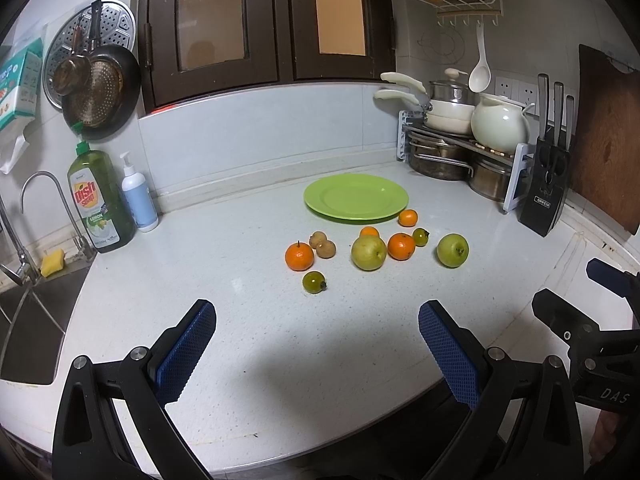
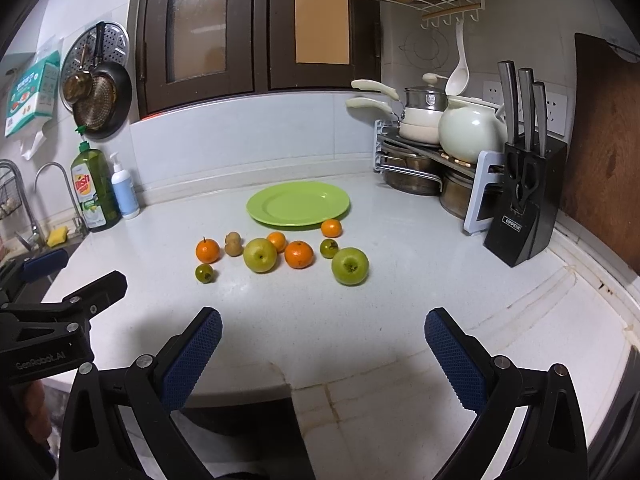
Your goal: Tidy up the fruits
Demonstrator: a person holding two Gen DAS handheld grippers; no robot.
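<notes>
I have the left gripper (image 1: 316, 344) spread wide and empty, blue pads facing each other above the near edge of the white counter (image 1: 248, 320); the right gripper (image 2: 322, 350) is equally wide and holds nothing. From the left view, the fruit lies scattered at twelve o'clock ahead of the fingers, well apart from them. Nearest is a small green fruit (image 1: 314, 282), stem end turned toward three o'clock. Beyond it at eleven o'clock sits an orange (image 1: 299, 256) with its stem straight up, and just beside that two brown fruits (image 1: 322, 245) touch each other. At one o'clock a large green apple (image 1: 369, 253) stands in front of a half-hidden orange (image 1: 369, 232), beside another orange (image 1: 401, 246) and a second small green fruit (image 1: 420, 237). Another green apple (image 1: 452, 250) lies farther right, its calyx tipped toward me. One more orange (image 1: 408, 218) rests just beside the rim of the green plate (image 1: 356, 197), which lies flat and bare behind the group.
</notes>
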